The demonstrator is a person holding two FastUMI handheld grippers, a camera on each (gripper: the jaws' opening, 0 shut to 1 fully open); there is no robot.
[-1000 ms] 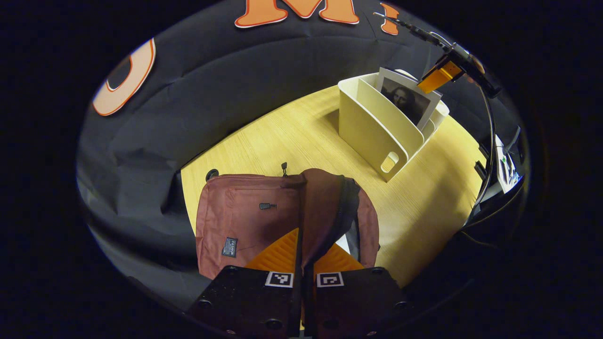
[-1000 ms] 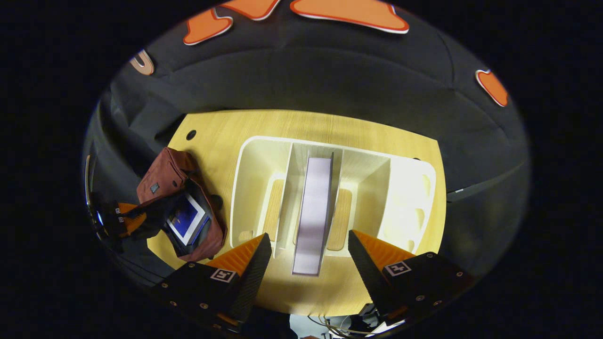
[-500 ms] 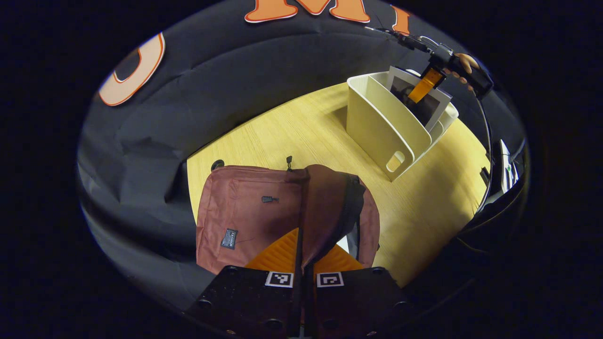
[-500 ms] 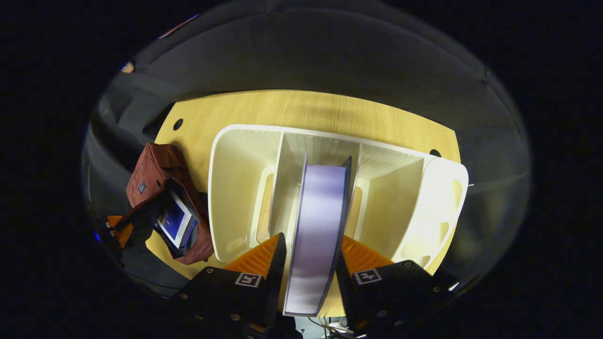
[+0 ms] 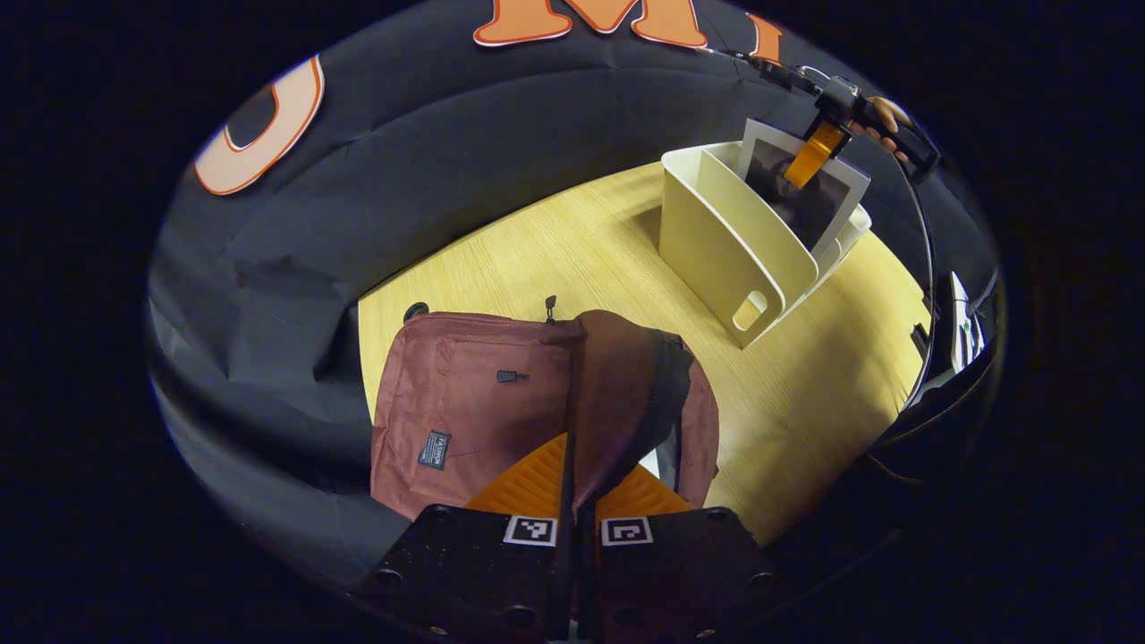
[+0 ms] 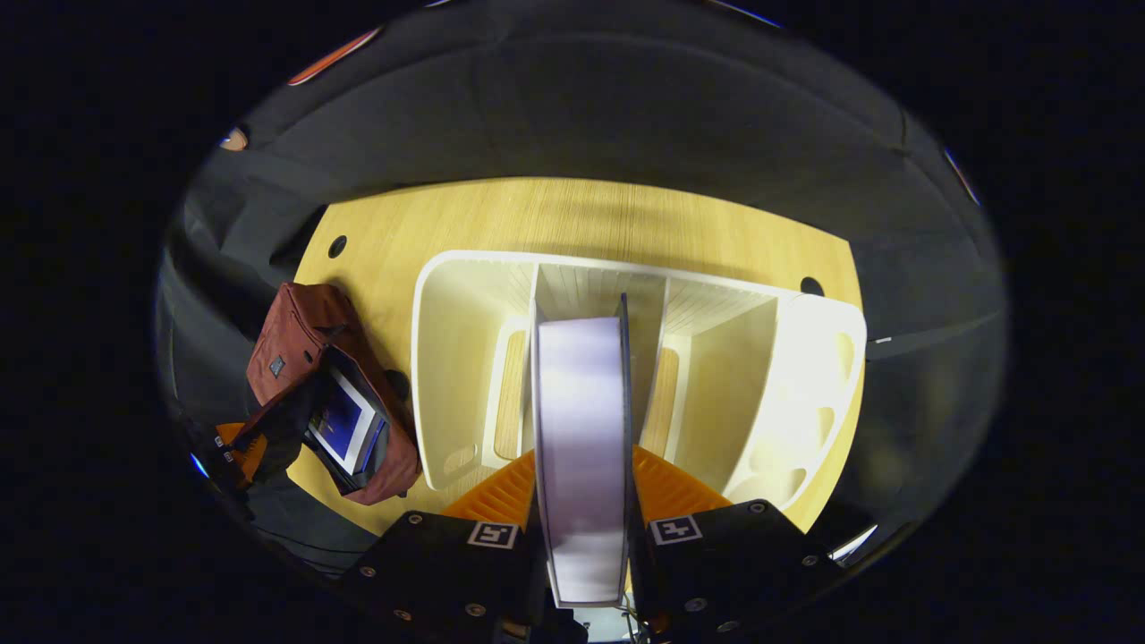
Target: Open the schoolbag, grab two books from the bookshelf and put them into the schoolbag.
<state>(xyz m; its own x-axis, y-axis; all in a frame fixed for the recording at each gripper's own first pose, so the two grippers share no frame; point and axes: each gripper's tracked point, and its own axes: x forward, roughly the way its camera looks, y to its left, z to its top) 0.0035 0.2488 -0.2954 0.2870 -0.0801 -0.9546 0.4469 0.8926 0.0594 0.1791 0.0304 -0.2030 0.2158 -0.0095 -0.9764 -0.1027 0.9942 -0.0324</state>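
In the left gripper view, the left gripper (image 5: 577, 487) is clamped on the flap of the reddish-brown schoolbag (image 5: 474, 402), which lies on the wooden table (image 5: 572, 259) near its left edge. Farther off, the right gripper (image 5: 809, 159) grips the top of a book (image 5: 805, 192) standing in the cream bookshelf (image 5: 733, 241).

In the right gripper view, the right gripper (image 6: 583, 487) has both fingers pressed on that book (image 6: 581, 447), seen edge-on above the bookshelf's (image 6: 465, 358) middle compartment. To the left, the schoolbag (image 6: 309, 331) lies open with another book (image 6: 344, 420) inside, the left gripper (image 6: 234, 444) at its edge.
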